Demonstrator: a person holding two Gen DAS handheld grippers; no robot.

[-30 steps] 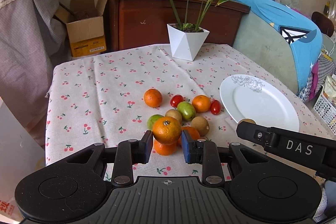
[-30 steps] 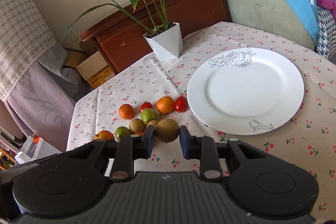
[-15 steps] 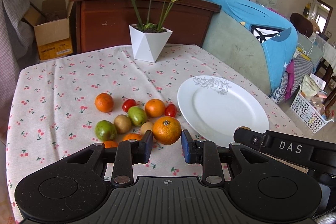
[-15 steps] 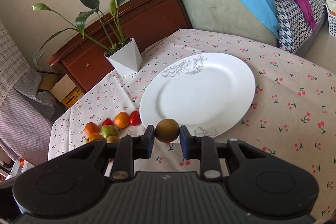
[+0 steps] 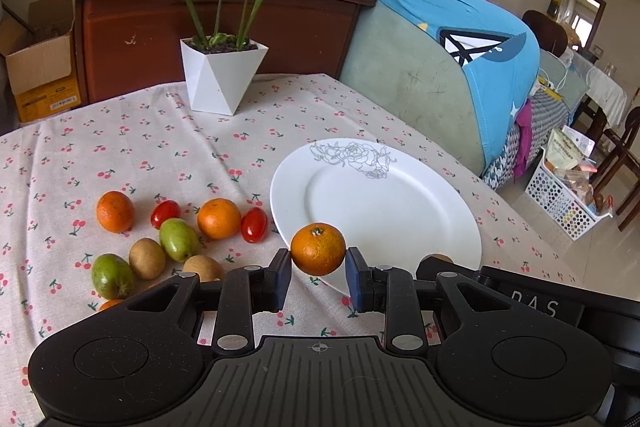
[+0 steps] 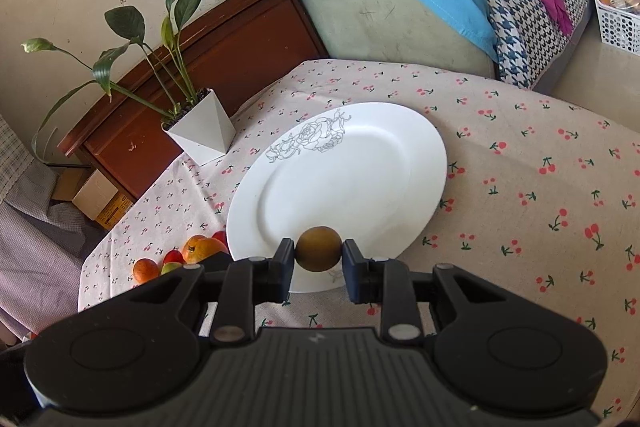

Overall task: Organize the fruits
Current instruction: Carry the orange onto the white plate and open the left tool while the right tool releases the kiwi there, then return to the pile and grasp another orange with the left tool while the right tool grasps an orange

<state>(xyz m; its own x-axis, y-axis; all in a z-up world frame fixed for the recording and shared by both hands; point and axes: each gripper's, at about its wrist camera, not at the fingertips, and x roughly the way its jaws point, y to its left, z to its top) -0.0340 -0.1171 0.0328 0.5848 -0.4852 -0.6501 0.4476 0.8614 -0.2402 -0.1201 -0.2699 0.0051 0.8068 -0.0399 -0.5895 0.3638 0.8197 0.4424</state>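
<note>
My left gripper (image 5: 318,267) is shut on an orange (image 5: 318,249), held over the near left rim of the white plate (image 5: 384,195). My right gripper (image 6: 318,263) is shut on a brown kiwi (image 6: 319,248), above the near rim of the same white plate (image 6: 340,179), which has nothing on it. On the cherry-print cloth to the left of the plate lie the loose fruits: two oranges (image 5: 218,218), two red tomatoes (image 5: 254,224), green fruits (image 5: 178,239) and kiwis (image 5: 147,258). The right gripper's body (image 5: 520,301) shows at the lower right of the left wrist view, with a bit of its kiwi (image 5: 438,258).
A white faceted plant pot (image 5: 222,75) stands at the back of the table, leaves arching over it. Behind are a dark wooden cabinet (image 5: 208,23), a cardboard box (image 5: 38,67) and a sofa under a blue cover (image 5: 460,39). The table edge drops off at the right.
Both grippers have moved right from the fruit pile to the plate's near rim, each carrying its fruit. The right wrist has rolled, tilting its view.
</note>
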